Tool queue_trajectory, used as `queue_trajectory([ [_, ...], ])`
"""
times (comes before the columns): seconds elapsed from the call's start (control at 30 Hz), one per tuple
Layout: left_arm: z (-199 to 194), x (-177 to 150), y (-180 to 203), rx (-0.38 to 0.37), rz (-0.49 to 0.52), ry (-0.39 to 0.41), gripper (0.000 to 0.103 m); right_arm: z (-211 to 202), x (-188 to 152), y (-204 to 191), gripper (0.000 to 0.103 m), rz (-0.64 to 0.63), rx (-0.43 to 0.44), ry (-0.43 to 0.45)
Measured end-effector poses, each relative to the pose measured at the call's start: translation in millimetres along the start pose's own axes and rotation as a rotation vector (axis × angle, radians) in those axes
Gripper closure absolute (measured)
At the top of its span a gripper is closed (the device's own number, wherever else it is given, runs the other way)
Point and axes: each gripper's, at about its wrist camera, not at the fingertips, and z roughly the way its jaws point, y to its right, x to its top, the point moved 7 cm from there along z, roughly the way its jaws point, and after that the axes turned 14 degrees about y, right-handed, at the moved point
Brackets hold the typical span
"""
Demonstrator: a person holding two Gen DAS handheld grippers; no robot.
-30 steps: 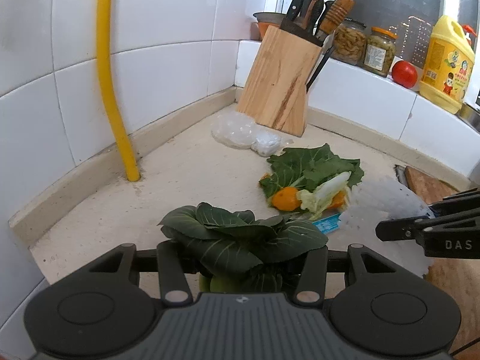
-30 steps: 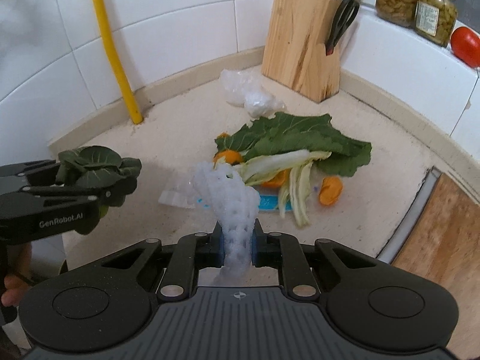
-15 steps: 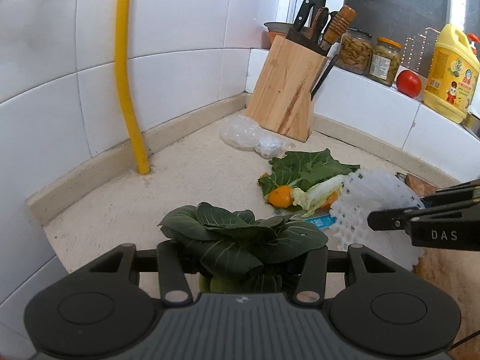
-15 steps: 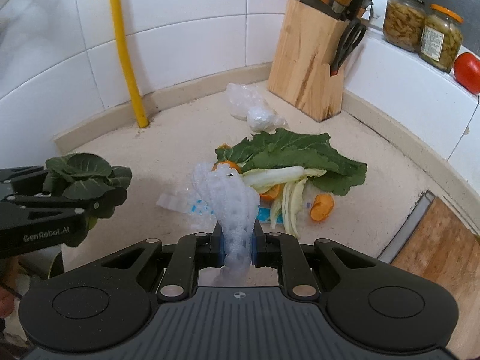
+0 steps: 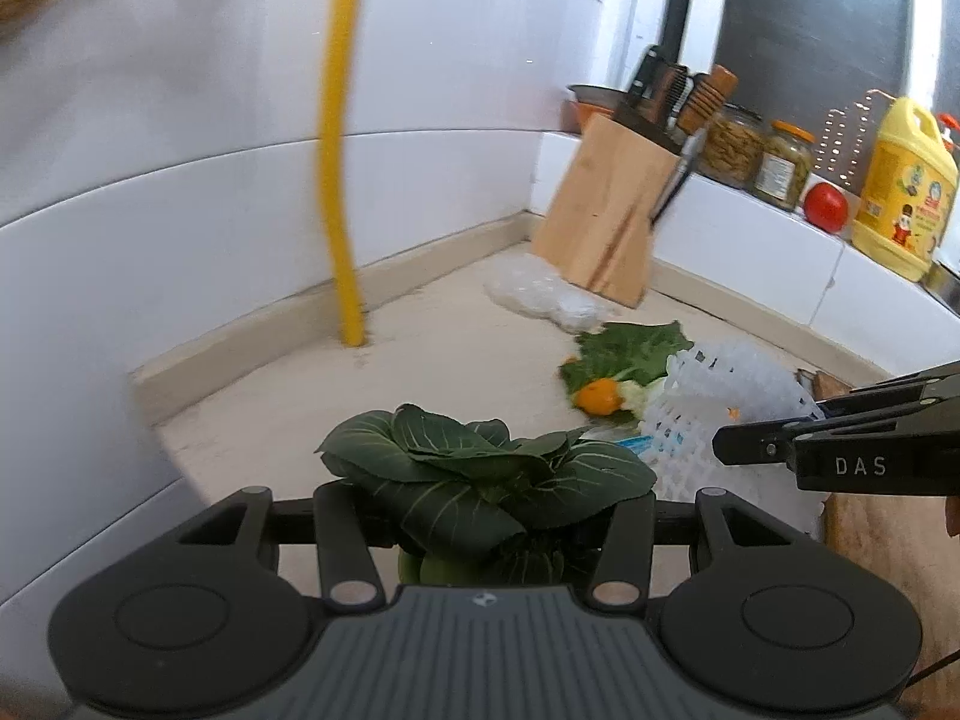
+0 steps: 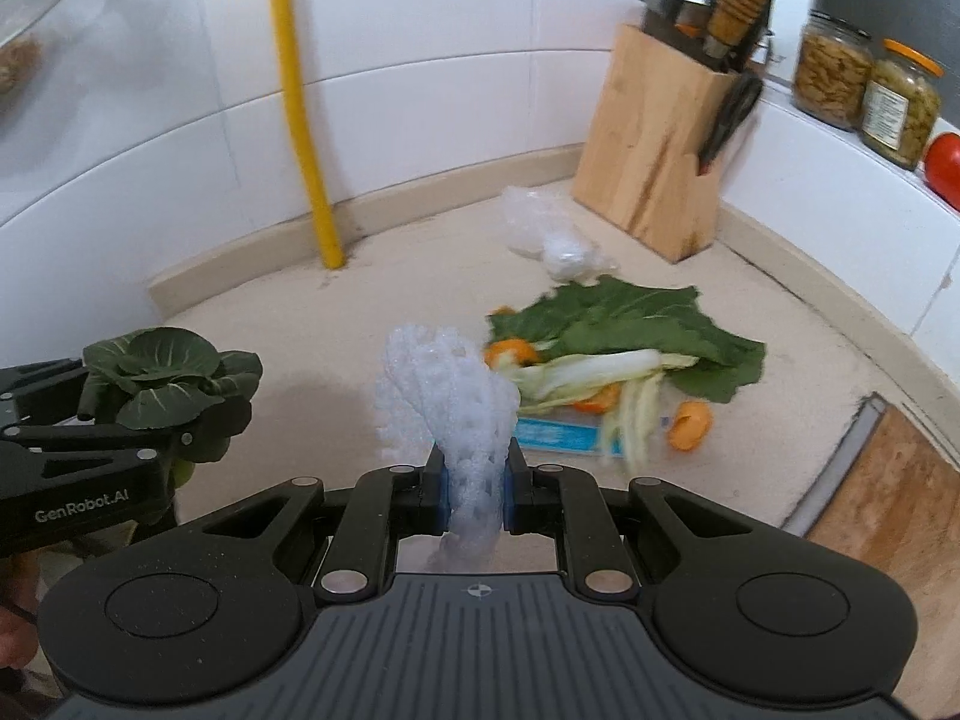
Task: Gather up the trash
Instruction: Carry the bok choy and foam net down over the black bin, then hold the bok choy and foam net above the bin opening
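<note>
My left gripper [image 5: 486, 516] is shut on a dark green leafy vegetable [image 5: 480, 474], held above the counter; it also shows at the left of the right wrist view [image 6: 162, 384]. My right gripper [image 6: 474, 480] is shut on a white foam fruit net [image 6: 444, 396], which also shows in the left wrist view [image 5: 720, 396]. On the counter lies a pile of green leaves [image 6: 630, 324], pale stalks [image 6: 600, 366], orange peel pieces [image 6: 690, 420] and a blue wrapper [image 6: 558, 438]. A crumpled clear plastic bag [image 6: 546, 234] lies behind the pile.
A wooden knife block [image 6: 660, 144] stands in the back corner. A yellow pipe [image 6: 300, 120] runs up the tiled wall. Jars [image 6: 864, 90], a tomato [image 5: 825, 210] and a yellow bottle [image 5: 900, 192] sit on the ledge. A wooden cutting board [image 6: 882, 504] lies at right.
Both grippers have drawn back and up from the counter with their loads still held. The trash pile looks smaller and farther away.
</note>
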Motion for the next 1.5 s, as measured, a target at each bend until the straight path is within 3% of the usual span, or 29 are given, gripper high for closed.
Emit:
queue_trajectory([
  [0.5,-78.4,-26.9,-96.9,0.242,-0.090,0.010,0.061,12.4,-6.5,-119.1,0.083,-0.089,0.200,-0.037],
  [0.93,-128.6,-59.0,-153.7,0.410,-0.161,-0.016,0.061,26.1,-25.0,-218.1,0.083,-0.175,0.398,-0.109],
  [1.23,-137.5,-81.1,-175.9,0.483,-0.212,-0.055,0.061,33.2,-40.6,-256.8,0.083,-0.201,0.459,-0.159],
  [1.5,-118.0,-99.2,-191.1,0.548,-0.264,-0.110,0.061,70.5,-56.0,-272.9,0.083,-0.226,0.479,-0.240],
])
